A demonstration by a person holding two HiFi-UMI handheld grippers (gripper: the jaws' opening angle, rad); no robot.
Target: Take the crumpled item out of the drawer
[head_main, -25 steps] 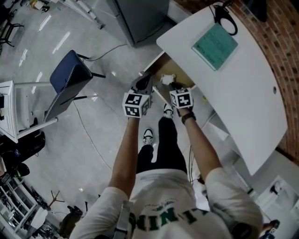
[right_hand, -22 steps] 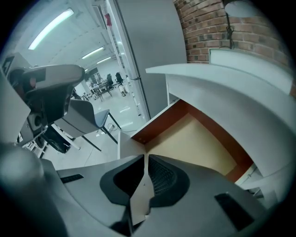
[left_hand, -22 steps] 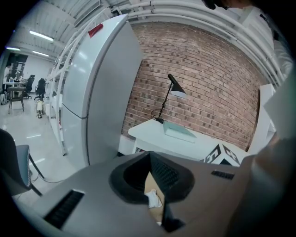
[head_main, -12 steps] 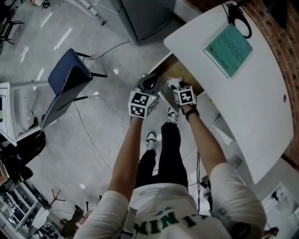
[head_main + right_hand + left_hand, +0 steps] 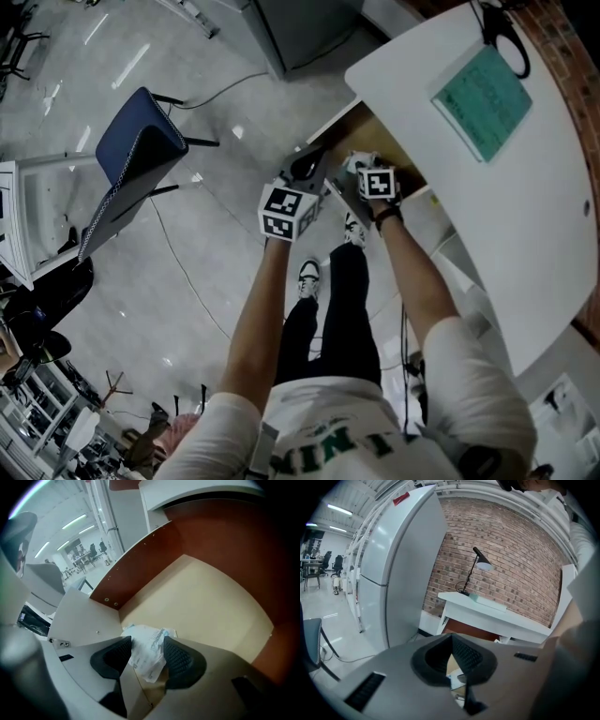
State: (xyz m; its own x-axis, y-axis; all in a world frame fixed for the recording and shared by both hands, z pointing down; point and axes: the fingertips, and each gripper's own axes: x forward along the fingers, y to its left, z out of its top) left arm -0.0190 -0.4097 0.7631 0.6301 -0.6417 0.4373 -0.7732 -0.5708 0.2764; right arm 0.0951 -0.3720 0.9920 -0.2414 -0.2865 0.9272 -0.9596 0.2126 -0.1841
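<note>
The drawer [image 5: 140, 559] under the white desk [image 5: 487, 187] stands pulled out, with a pale floor and red-brown walls. A crumpled white wrapper [image 5: 150, 653] lies at its near corner; in the head view the wrapper [image 5: 357, 160] shows as a small white patch. My right gripper [image 5: 146, 640] reaches into the drawer. Its jaws are opening, with the wrapper between the pads. My left gripper [image 5: 309, 167] hangs just left of the drawer front. In its own view the left gripper [image 5: 451, 637] has its pads meeting at the tips, with nothing in them.
A green pad [image 5: 481, 89] and a black cable lie on the desk top. A desk lamp [image 5: 480, 564] stands by the brick wall. A tall grey cabinet [image 5: 403, 564] is left of the desk. A blue chair [image 5: 136, 155] stands on the floor at the left.
Both grippers have shifted slightly right and up in the head view, nearer the drawer. The right gripper now reaches over the drawer's near corner.
</note>
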